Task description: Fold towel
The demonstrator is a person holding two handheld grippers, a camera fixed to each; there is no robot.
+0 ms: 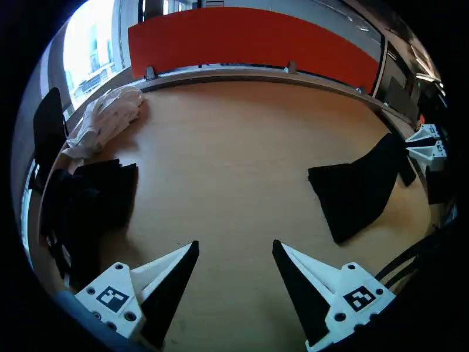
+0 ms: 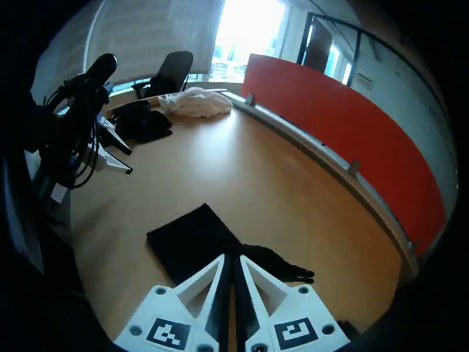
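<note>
White cloth heap (image 1: pixel 108 117) far left, dark clothes pile (image 1: pixel 94 193) near left on table (image 1: pixel 234 146); red divider (image 1: pixel 252 44) behind. Black towel (image 1: pixel 357 188) lies right of L gripper (image 1: pixel 234 252), which is spread wide, empty. R gripper (image 2: pixel 233 256) clamped on towel corner.

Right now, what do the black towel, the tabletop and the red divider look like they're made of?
Black towel: soft woven cloth, matte; it drapes and creases limply.
Tabletop: wood or wood-look laminate, smooth with a faint sheen; it is pale brown and window light reflects off it.
Red divider: a rigid panel, possibly fabric-covered or plastic; the colour is flat and even, and it is too far away to tell.
</note>
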